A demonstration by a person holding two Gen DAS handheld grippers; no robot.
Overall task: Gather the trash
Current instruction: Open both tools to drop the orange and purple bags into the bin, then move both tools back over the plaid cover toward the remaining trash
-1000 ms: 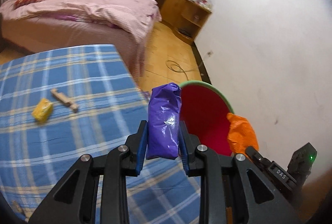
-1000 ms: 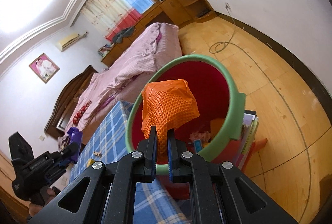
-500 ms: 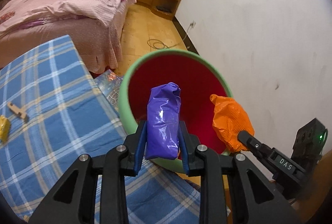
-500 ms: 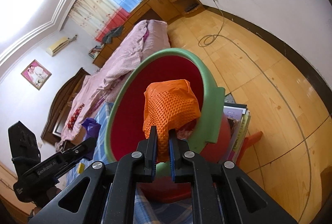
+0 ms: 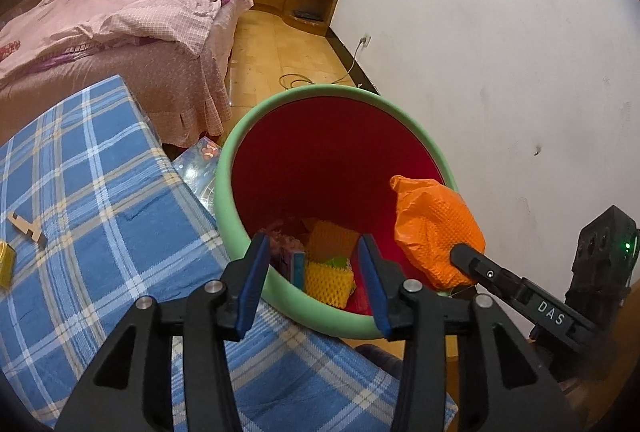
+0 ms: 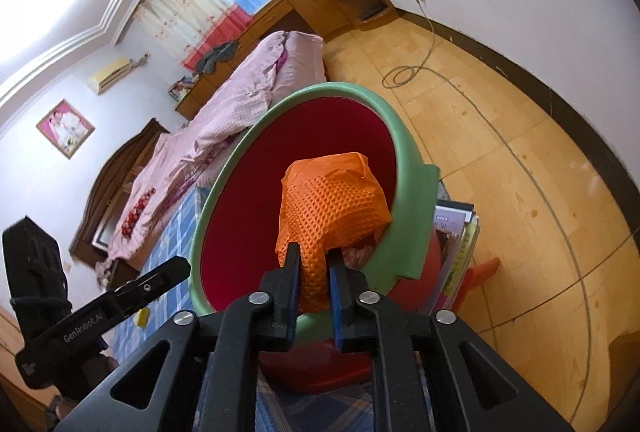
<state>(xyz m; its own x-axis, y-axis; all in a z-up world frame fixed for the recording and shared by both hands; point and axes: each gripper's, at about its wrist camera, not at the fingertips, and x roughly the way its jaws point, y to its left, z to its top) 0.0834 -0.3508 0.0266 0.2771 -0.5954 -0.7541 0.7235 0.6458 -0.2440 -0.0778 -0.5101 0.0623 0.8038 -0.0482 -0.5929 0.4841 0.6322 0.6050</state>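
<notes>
Since both pairs of tongs hang over one container, the lines run from the biggest thing down.

Desk: blue plaid-clothed desk (image 5: 100, 192) reaches right up to the bin, so trash lifted off it needs only a short carry.

Bin: round red plastic bin with a thick green rim (image 5: 224, 176) stands just beside the desk edge on the floor, its mouth tilted toward both cameras; yellow foam netting and crumpled wrappers lie at its bottom.

Left tongs (image 5: 314, 284): spread over the near rim with nothing between the blue pads; the jaws have just been opening. The purple bag cannot be made out among the litter.

Right tongs (image 6: 314, 288): held above the bin's mouth, so whatever they let go should fall inside. The jaws have just been opening, yet the pads look to be touching the orange piece on both sides.

Orange trash: crumpled orange honeycomb-textured plastic bag (image 6: 332, 204), puffed at the top, narrowing to a tail between the pads.

Leftovers: small yellow packet (image 5: 6, 264) and pale wooden piece (image 5: 26, 230) lie on the desk, uncollected.
</notes>
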